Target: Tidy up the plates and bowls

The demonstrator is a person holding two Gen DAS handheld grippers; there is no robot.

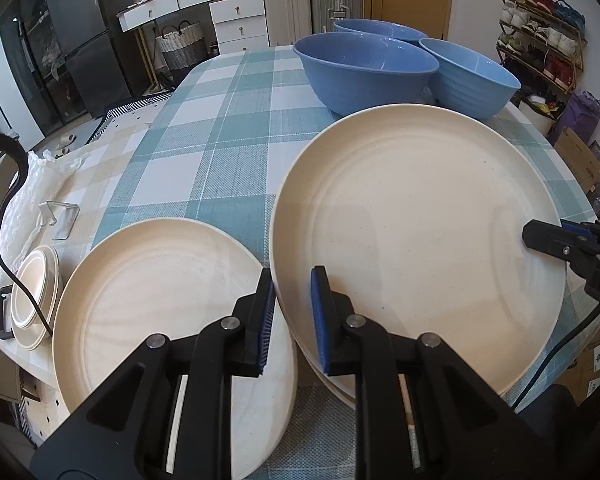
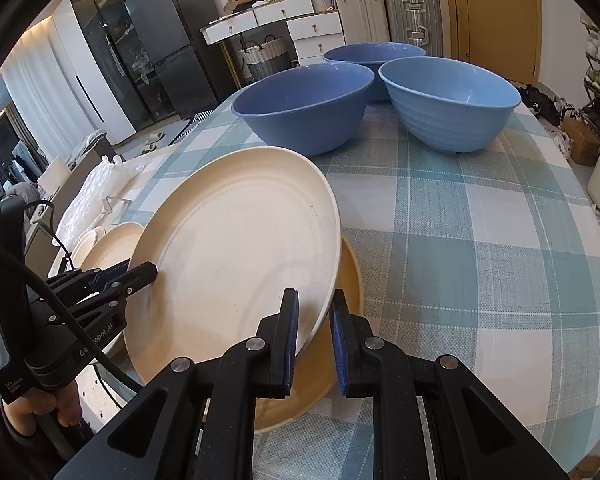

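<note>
Fridge [image 2: 160, 36], wicker basket [image 2: 266, 56], two suitcases [image 2: 388, 12] — beyond the checked tablecloth [image 2: 480, 240].

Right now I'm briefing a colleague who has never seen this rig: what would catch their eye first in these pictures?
First, the large cream plate tilted up off the checked tablecloth, with the left gripper and right gripper each straddling its rim on opposite sides. Under it lies another cream plate, and a third plate sits to its left. Behind, three blue bowls cluster at the table's far end.
</note>
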